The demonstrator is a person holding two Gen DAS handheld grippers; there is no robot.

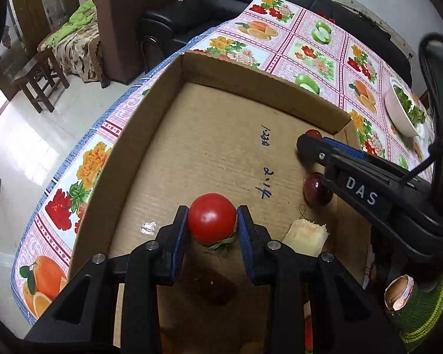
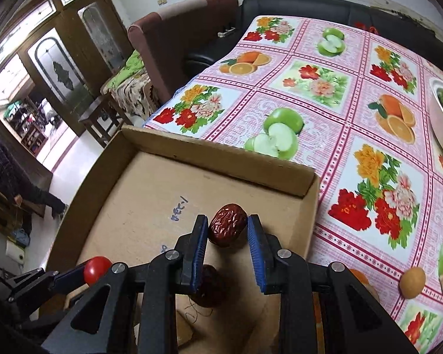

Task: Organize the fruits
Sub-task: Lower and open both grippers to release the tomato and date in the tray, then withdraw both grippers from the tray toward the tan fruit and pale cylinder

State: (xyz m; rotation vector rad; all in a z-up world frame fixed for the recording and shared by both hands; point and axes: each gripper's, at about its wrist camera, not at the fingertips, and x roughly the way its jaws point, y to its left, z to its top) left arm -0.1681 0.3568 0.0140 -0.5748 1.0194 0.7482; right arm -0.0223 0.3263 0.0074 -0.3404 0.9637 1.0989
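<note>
A: The tabletop (image 2: 333, 124) carries a cardboard box (image 1: 251, 70). Only the right view shows the small yellow fruit (image 2: 412, 282) outside it, by the white bowl (image 2: 441, 129).

B: And the left view alone shows the pale cut chunk (image 1: 305, 237) inside. The box floor is bare toward the far wall.

A: The left tongs (image 1: 212, 221) clamp the tomato (image 1: 212, 217) just above the floor.

B: The right tongs (image 2: 227, 230) bracket a red date (image 2: 227, 229), the left pad touching; whether they grip it I cannot tell. A second date (image 1: 316, 188) lies beneath.
</note>
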